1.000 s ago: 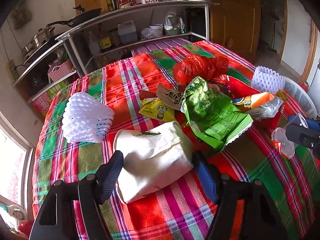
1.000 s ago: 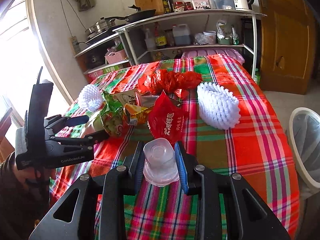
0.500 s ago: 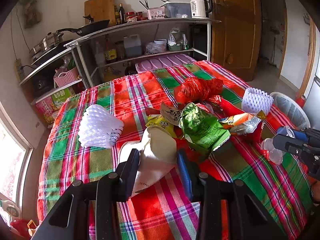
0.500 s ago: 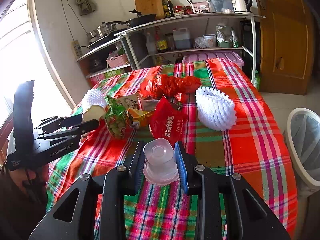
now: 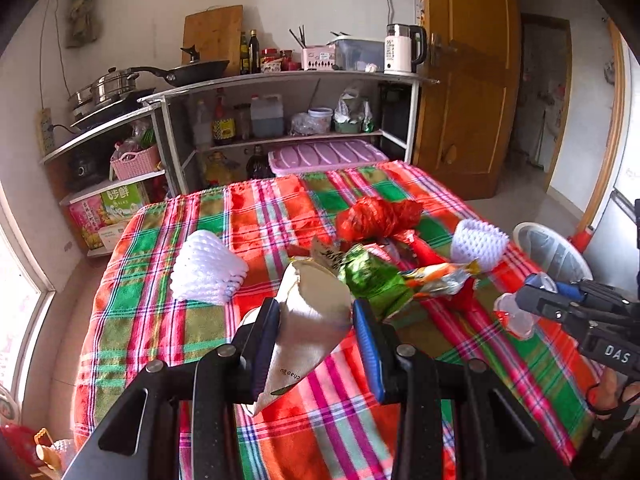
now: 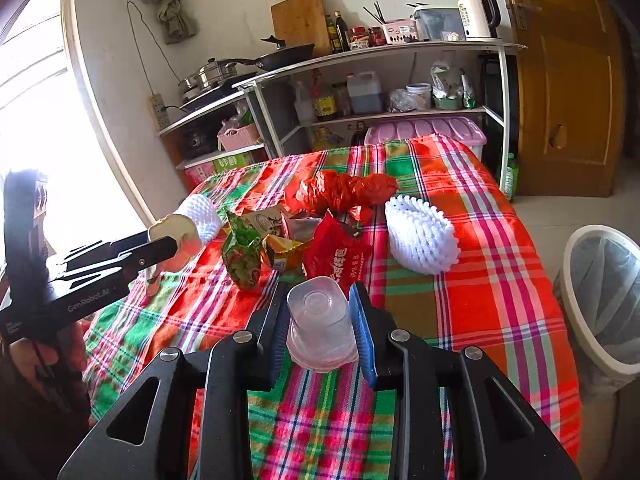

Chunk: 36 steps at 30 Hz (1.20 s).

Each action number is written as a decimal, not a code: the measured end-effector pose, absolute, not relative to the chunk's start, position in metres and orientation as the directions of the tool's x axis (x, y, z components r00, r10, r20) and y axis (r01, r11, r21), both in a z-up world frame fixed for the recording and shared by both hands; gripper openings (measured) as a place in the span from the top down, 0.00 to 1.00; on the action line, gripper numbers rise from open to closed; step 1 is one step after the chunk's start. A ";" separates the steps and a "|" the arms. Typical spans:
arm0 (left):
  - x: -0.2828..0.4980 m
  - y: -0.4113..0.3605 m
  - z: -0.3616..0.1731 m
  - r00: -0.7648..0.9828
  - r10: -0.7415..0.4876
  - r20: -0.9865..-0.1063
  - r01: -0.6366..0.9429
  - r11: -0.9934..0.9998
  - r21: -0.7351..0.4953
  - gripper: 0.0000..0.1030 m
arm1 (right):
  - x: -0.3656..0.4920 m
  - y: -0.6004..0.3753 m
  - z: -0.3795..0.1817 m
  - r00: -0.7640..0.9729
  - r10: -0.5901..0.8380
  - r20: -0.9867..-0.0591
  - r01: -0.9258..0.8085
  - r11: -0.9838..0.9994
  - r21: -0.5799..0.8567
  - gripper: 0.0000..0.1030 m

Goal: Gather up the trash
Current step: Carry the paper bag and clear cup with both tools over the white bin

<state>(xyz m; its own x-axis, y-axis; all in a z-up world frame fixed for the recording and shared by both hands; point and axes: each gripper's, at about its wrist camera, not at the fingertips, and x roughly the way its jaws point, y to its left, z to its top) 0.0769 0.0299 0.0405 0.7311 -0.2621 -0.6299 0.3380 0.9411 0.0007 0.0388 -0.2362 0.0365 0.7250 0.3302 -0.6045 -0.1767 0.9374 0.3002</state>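
Observation:
My left gripper (image 5: 316, 332) is shut on a cream paper bag (image 5: 308, 320) and holds it lifted above the plaid table (image 5: 152, 320); it also shows in the right wrist view (image 6: 172, 236). My right gripper (image 6: 320, 320) is shut on a clear plastic cup (image 6: 320, 324), held above the table's front; the cup also shows in the left wrist view (image 5: 514, 314). A pile of wrappers lies mid-table: a green wrapper (image 6: 242, 258), a red snack bag (image 6: 340, 258), a crumpled red plastic bag (image 6: 344, 190).
Two white foam fruit nets lie on the table (image 6: 420, 232) (image 5: 206, 268). A white bin with a liner (image 6: 604, 296) stands on the floor right of the table. Kitchen shelves (image 6: 380, 80) stand behind the table; a wooden door (image 6: 572, 80) is at the back right.
My left gripper closed on the cream paper bag and lifted it off the table, crumpling it upright. The right gripper kept its hold on the cup and rose slightly.

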 end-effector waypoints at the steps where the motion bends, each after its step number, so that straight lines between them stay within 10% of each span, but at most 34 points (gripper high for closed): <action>1: 0.075 0.027 0.044 0.730 -0.272 -0.627 0.344 0.939 -0.007 0.63 | 0.037 -0.238 0.039 0.729 0.328 -0.601 -0.174 0.938 0.300 0.70; 36: 0.081 -0.144 0.101 0.592 -0.595 -0.543 0.628 0.763 -0.151 0.63 | -0.002 -0.396 0.096 0.847 0.094 -0.524 0.059 0.962 0.267 0.70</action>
